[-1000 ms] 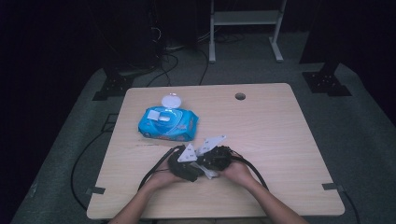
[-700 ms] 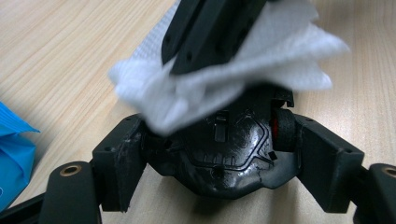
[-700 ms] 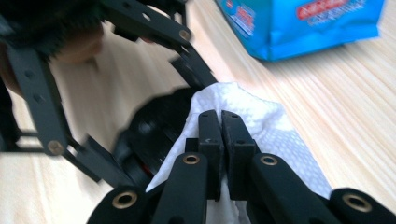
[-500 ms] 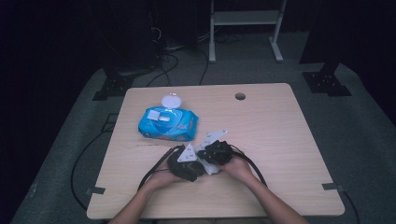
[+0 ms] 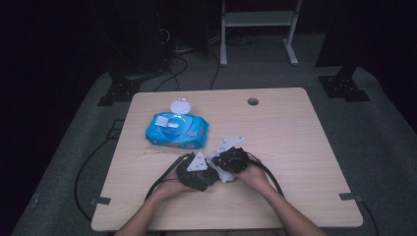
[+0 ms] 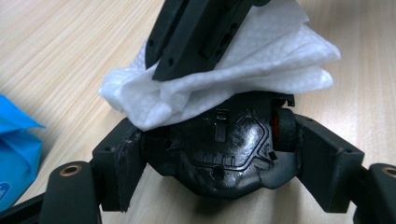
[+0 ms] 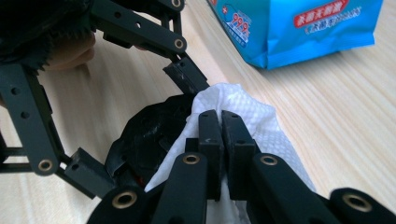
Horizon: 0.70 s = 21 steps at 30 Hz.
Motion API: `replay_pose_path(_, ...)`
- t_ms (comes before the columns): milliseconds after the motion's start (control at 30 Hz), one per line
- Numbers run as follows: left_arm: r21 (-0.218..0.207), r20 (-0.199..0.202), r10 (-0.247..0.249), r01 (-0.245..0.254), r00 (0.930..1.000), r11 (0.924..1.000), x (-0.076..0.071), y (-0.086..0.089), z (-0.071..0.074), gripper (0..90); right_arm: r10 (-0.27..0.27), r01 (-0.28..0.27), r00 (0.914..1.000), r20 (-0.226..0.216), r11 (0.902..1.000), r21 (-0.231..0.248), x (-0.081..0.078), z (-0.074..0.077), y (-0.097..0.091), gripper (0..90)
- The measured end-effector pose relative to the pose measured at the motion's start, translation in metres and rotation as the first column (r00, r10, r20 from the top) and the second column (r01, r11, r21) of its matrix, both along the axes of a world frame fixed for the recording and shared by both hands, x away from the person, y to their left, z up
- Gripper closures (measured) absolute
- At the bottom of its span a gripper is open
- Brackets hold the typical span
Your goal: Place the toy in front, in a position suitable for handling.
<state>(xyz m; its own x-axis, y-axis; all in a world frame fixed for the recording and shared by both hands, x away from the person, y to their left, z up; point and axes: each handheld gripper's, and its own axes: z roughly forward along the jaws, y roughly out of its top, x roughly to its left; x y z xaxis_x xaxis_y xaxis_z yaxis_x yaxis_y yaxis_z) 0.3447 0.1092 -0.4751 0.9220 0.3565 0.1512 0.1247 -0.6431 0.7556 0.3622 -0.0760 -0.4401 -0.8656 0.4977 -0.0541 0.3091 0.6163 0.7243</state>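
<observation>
On the front middle of the table, my left gripper (image 5: 209, 178) is shut on a glossy black computer mouse (image 6: 224, 154), one jaw pressed on each side of it. My right gripper (image 7: 222, 123) is shut on a crumpled white wipe (image 7: 254, 116) and holds it against the top of the mouse (image 7: 149, 135). In the left gripper view the wipe (image 6: 261, 60) drapes over the far end of the mouse, with the right gripper's black jaws coming down onto it. From above, the wipe (image 5: 223, 174) shows between the two hands.
An open blue pack of wet wipes (image 5: 177, 130), its white lid flipped up, lies on the wooden table (image 5: 295, 147) just beyond and left of the hands. Cables trail from both grippers off the front edge. A cable hole (image 5: 253, 102) sits near the far edge.
My right gripper has shifted slightly with the wipe over the mouse. The left gripper and the mouse have stayed in place.
</observation>
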Motion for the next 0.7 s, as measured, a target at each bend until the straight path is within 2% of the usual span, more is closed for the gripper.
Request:
replay_pose_path(67,-0.001,0.004,-0.001,0.001,1.0,1.0,0.0,0.0,0.0,23.6,-0.019,0.019,0.9998,-0.003,0.9998,0.002,0.002,0.001,-0.005,86.9)
replay_pose_path(100,0.001,0.004,-0.002,0.002,1.0,1.0,0.0,0.0,0.0,23.7,-0.029,0.03,0.9995,0.009,0.9995,-0.012,0.004,0.002,-0.011,86.8)
replay_pose_path(200,-0.004,0.001,-0.002,0.002,1.0,1.0,0.0,0.0,0.0,23.7,-0.082,0.083,0.9962,0.027,0.9962,-0.026,0.007,0.003,-0.036,86.9)
replay_pose_path(333,0.002,0.004,-0.006,0.006,1.0,1.0,0.001,0.0,0.0,23.6,-0.144,0.144,0.9894,0.022,0.9894,-0.019,0.007,0.005,-0.064,86.9)
replay_pose_path(400,0.004,0.004,-0.007,0.007,1.0,1.0,0.001,0.0,0.0,23.7,-0.14,0.14,0.9901,0.009,0.9901,-0.006,0.006,0.004,-0.064,86.9)
replay_pose_path(433,0.003,0.003,-0.006,0.006,1.0,1.0,0.001,0.0,0.0,23.6,-0.115,0.115,0.9933,-0.004,0.9933,0.006,0.003,0.003,-0.06,86.9)
replay_pose_path(467,0.002,0.001,-0.003,0.003,1.0,1.0,0.001,0.001,0.001,23.6,-0.09,0.09,0.996,0.0,0.996,-0.003,0.0,0.002,-0.056,86.8)
replay_pose_path(500,0.002,0.001,-0.003,0.003,1.0,1.0,0.001,0.001,0.0,23.7,-0.084,0.085,0.9956,0.041,0.9958,-0.032,-0.004,0.002,-0.051,86.8)
replay_pose_path(533,0.003,0.002,-0.002,0.002,1.0,1.0,0.001,0.001,0.0,23.7,-0.079,0.081,0.9958,0.045,0.996,-0.037,-0.004,0.002,-0.051,86.8)
replay_pose_path(600,-0.001,-0.005,-0.001,0.001,1.0,1.0,0.001,0.001,0.001,23.7,-0.094,0.095,0.9951,0.032,0.995,-0.031,-0.002,0.002,-0.056,86.8)
replay_pose_path(700,-0.005,-0.005,-0.004,0.003,1.0,1.0,0.001,0.001,0.0,23.7,-0.137,0.137,0.9903,0.026,0.99,-0.031,0.0,0.003,-0.075,86.9)
